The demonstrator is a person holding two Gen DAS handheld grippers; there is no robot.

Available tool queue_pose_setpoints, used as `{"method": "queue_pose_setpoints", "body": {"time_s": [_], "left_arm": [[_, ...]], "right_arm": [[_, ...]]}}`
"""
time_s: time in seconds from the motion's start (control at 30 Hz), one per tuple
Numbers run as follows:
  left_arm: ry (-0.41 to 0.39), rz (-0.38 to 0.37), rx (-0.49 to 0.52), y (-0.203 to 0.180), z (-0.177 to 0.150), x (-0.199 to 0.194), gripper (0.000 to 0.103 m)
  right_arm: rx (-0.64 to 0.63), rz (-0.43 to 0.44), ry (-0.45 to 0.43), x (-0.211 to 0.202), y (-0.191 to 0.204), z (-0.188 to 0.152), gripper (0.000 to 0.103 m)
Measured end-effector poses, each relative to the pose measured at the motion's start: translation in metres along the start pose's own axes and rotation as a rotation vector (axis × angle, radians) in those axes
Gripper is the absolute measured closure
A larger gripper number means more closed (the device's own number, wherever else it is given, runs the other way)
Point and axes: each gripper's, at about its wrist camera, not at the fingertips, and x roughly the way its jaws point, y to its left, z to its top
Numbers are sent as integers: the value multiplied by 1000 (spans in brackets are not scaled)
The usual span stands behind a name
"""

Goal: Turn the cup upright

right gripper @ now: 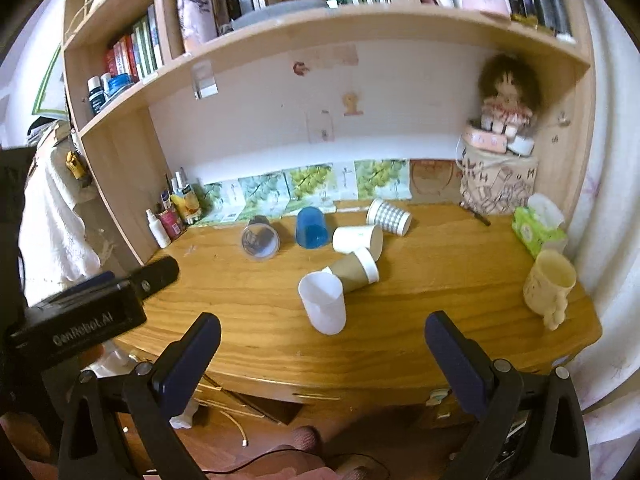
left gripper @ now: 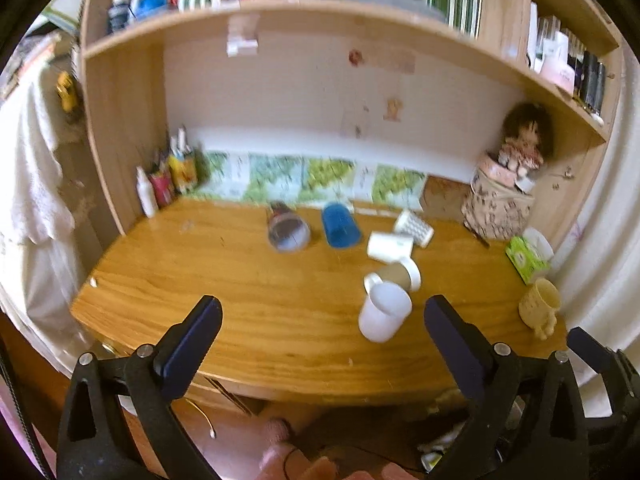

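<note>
Several cups lie on their sides on the wooden desk (left gripper: 224, 280): a clear one (left gripper: 288, 232), a blue one (left gripper: 340, 228), a plain white paper one (left gripper: 390, 246), a checked one (left gripper: 414, 227), a brown one with a white lid (left gripper: 400, 276). A white mug (left gripper: 384, 316) stands upright near the front; it also shows in the right wrist view (right gripper: 323, 306). A yellow mug (right gripper: 549, 288) stands upright at the right. My left gripper (left gripper: 322, 316) and right gripper (right gripper: 322, 334) are open and empty, short of the desk's front edge.
A doll on a patterned box (right gripper: 496, 184) and a green tissue pack (right gripper: 536, 232) stand at the back right. Bottles and pens (right gripper: 176, 212) stand at the back left. A shelf of books (right gripper: 360, 12) overhangs the desk. The left gripper's body (right gripper: 80, 320) shows at left.
</note>
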Motion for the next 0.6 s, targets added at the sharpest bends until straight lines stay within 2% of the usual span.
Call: {"method": "queue_pose_setpoints", "body": {"time_s": [0.1,0.23,0.47,0.6], "left_arm": [[-73,25,14,-5,0,-15,1],[-130,70,38,-10,-2,-26,1],[-204,104,66,-19,-6,-43,1],[-222,106,73,-22,-6,-47,1]], "right_arm": [[-20,-13,-59,-11,1,2,1],[-7,-22,-117,-25,-3,3,1],[-18,-48,-194,-42,-5,5,1],[-29,-46,-201,-45,-3,4,1]]}}
